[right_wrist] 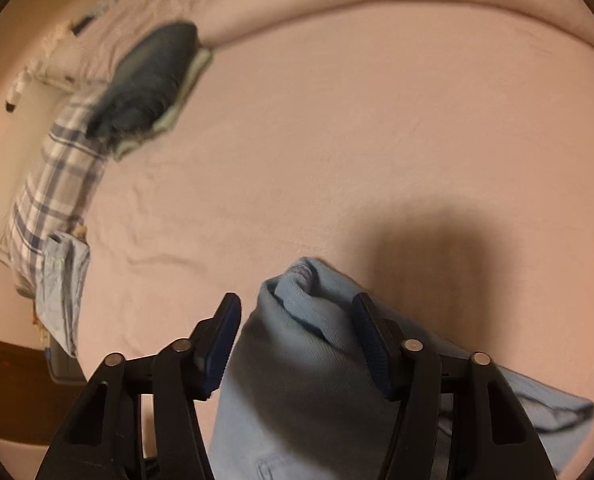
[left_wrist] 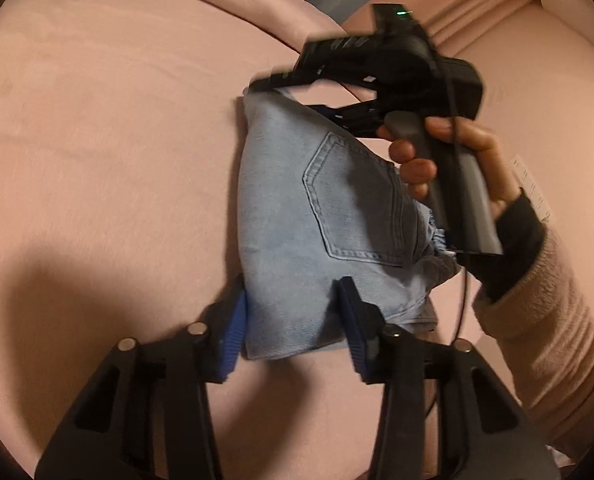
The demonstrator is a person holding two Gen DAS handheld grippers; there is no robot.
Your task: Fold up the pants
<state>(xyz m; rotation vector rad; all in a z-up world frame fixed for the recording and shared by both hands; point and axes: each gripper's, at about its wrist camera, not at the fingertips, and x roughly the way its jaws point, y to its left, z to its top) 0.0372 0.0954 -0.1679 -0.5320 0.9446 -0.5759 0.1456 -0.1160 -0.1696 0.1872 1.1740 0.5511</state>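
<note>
Straddling folded jeans point(left_wrist: 293, 216) — both hand-held grippers, left point(left_wrist: 293, 320) and right point(right_wrist: 297, 344), wide open.

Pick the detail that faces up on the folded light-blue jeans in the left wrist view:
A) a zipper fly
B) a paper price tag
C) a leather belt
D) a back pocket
D: a stitched back pocket shows on top of the jeans, lying on the pink bedcover.

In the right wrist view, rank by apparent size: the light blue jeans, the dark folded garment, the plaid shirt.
1. Light blue jeans, though nearness to the camera inflates them.
2. Plaid shirt and dark folded garment look alike; no ranking.
</note>
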